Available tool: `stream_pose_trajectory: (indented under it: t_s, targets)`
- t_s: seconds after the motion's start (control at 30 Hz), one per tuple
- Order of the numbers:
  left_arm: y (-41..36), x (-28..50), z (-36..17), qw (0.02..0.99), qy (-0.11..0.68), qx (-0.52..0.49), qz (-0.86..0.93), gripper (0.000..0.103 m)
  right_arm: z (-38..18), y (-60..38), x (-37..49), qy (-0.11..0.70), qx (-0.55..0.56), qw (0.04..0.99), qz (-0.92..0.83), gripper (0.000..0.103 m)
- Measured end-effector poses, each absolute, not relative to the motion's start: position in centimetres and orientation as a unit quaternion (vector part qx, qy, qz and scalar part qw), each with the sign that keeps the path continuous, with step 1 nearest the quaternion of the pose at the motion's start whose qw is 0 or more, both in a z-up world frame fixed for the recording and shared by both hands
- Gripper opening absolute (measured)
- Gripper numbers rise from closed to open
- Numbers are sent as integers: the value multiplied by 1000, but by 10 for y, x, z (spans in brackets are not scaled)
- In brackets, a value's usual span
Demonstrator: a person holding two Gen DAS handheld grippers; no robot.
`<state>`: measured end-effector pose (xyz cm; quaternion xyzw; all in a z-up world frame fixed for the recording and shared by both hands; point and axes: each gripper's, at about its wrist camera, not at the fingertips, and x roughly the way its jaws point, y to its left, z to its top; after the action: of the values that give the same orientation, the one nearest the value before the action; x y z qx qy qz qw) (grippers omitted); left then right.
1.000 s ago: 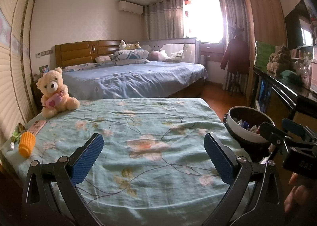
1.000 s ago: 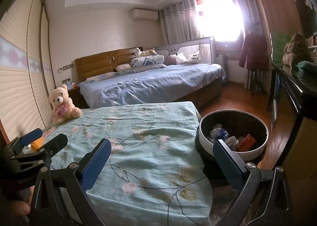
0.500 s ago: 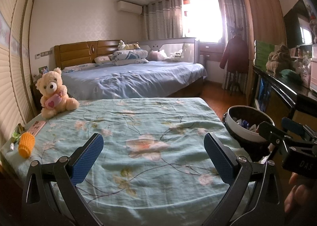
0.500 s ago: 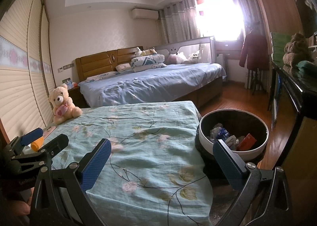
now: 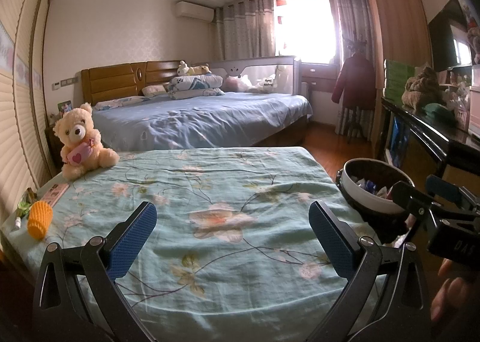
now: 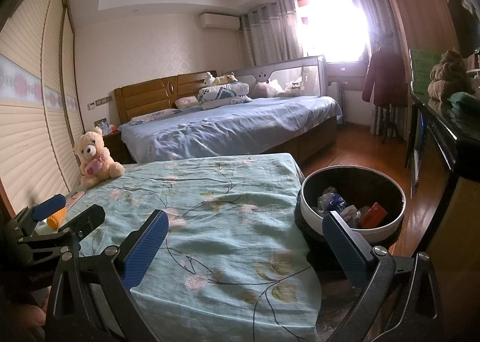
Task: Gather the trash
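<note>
A round white trash bin [image 6: 354, 198] with a black liner stands on the floor right of the floral bed [image 6: 210, 207]; it holds wrappers and a red packet [image 6: 373, 214]. In the left wrist view the bin [image 5: 375, 183] sits at the right edge. On the bed's left edge lie an orange foam net [image 5: 40, 219], a green wrapper [image 5: 25, 205] and a pink card [image 5: 54, 192]. My left gripper [image 5: 232, 237] hangs open over the bed, nothing between its fingers. My right gripper [image 6: 246, 243] is open too, over the bed's right corner beside the bin.
A teddy bear [image 5: 81, 141] sits at the bed's far left corner. A larger blue bed [image 5: 195, 120] lies beyond. A dark cabinet [image 6: 444, 144] with clutter lines the right wall. Wooden floor [image 6: 345, 144] runs between the beds and the cabinet.
Both views have barely shifted; the grippers stay open and nothing on the bed has moved.
</note>
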<state>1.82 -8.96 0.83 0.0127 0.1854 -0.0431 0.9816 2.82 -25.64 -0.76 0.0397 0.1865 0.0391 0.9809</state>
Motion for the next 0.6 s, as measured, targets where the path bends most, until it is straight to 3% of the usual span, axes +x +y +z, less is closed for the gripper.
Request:
stream_pose_trajectory:
  t_s: [0.6]
  targets:
    - [-91, 19, 8, 981, 186, 14, -44, 103, -8, -257, 28, 187, 40, 981, 39, 103]
